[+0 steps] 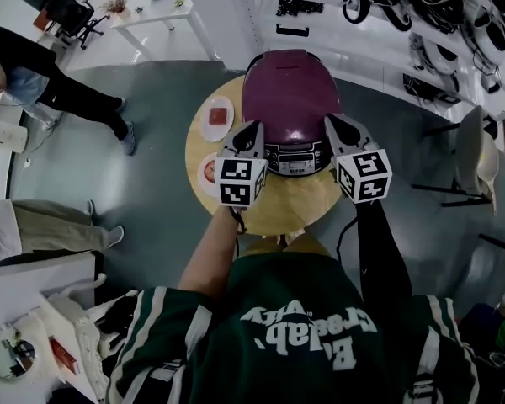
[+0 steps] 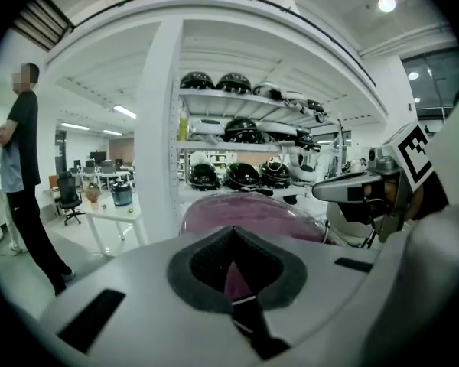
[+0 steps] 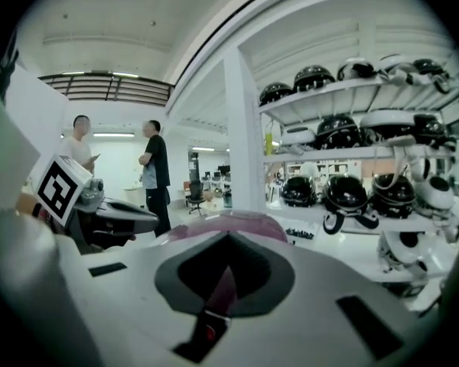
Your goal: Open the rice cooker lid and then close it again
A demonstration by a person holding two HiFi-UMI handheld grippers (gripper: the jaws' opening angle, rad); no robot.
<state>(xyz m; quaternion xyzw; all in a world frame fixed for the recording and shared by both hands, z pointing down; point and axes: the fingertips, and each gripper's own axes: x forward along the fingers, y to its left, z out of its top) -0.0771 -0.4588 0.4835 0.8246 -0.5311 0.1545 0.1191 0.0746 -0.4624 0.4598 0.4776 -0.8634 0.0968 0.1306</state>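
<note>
Left tool (image 1: pixel 251 128): jaws together, nothing between them. Its tip is at the front-left corner of the rice cooker (image 1: pixel 290 91); can't tell if it's touching. In the left gripper view the closed jaw tips (image 2: pixel 231 235) sit low in front of the maroon lid (image 2: pixel 252 214).

Right tool (image 1: pixel 333 123): jaws also together and empty. Its tip is at the cooker's front-right corner, contact unclear. In the right gripper view (image 3: pixel 228 239) the lid (image 3: pixel 229 224) shows just past it.

The lid is down. The control panel (image 1: pixel 296 160) faces the person and sits between the two tools.

The cooker is on the far half of the round wooden counter (image 1: pixel 303 204), with its back at or over the far edge. There's a bare strip of wood between the panel and the near edge.

Two plates are on the left of the counter. One (image 1: pixel 216 118) is beside the cooker near the rim, the other (image 1: pixel 207 173) is partly under the left tool.

Open grey floor (image 1: pixel 151 183) lies left and right of the counter. A chair (image 1: pixel 475 154) is well apart on the right and a standing person (image 1: pixel 59 82) well apart on the left. Helmet shelving (image 2: pixel 237 132) is behind the cooker.
</note>
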